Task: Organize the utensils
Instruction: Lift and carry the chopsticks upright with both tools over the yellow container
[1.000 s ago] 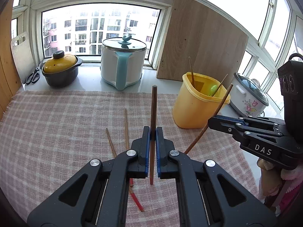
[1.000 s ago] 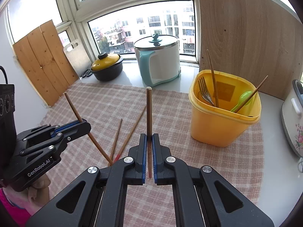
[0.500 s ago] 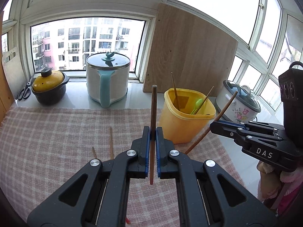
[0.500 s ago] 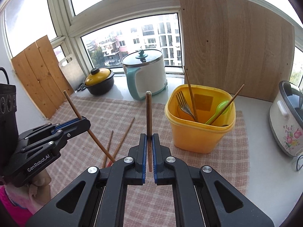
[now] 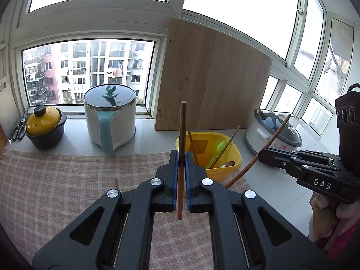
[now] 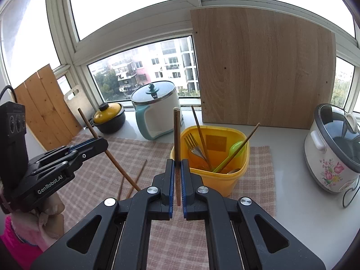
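Chopsticks, one per claw: my left gripper (image 5: pixel 181 175) pinches a round wooden chopstick (image 5: pixel 181 135) upright, the right gripper (image 6: pixel 177 180) clamps a second chopstick (image 6: pixel 176 135) likewise. At one o'clock sits the yellow plastic tub (image 6: pixel 225 180) holding two sticks, one fork (image 6: pixel 193 146), one green spoon (image 6: pixel 234 150). Two loose sticks (image 6: pixel 137 177) lie on checked cloth (image 6: pixel 101 173).
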Available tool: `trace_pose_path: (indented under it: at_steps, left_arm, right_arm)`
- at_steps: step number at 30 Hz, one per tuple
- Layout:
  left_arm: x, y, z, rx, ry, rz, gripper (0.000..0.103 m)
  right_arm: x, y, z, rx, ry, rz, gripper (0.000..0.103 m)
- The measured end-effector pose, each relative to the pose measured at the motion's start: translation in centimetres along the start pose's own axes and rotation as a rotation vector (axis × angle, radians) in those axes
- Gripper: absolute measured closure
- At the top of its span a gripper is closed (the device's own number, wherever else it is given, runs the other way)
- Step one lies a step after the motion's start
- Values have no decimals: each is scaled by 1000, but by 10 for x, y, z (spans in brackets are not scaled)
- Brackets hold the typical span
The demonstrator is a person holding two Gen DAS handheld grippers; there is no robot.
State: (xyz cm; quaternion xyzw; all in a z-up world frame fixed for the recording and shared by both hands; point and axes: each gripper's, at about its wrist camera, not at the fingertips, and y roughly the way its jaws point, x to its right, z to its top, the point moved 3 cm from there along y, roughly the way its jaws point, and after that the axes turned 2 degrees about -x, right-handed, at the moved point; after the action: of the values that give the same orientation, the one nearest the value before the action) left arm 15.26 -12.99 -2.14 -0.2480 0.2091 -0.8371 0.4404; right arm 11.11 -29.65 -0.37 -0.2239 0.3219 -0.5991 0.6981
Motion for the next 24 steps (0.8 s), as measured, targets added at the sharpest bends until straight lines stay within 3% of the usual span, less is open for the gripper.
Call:
trace_pose_path:
  at_steps: [24]
  left_arm:
    - [38,9,71,110,49,-38,100]
  right_arm:
    - [27,-34,51,131,13,-51,99]
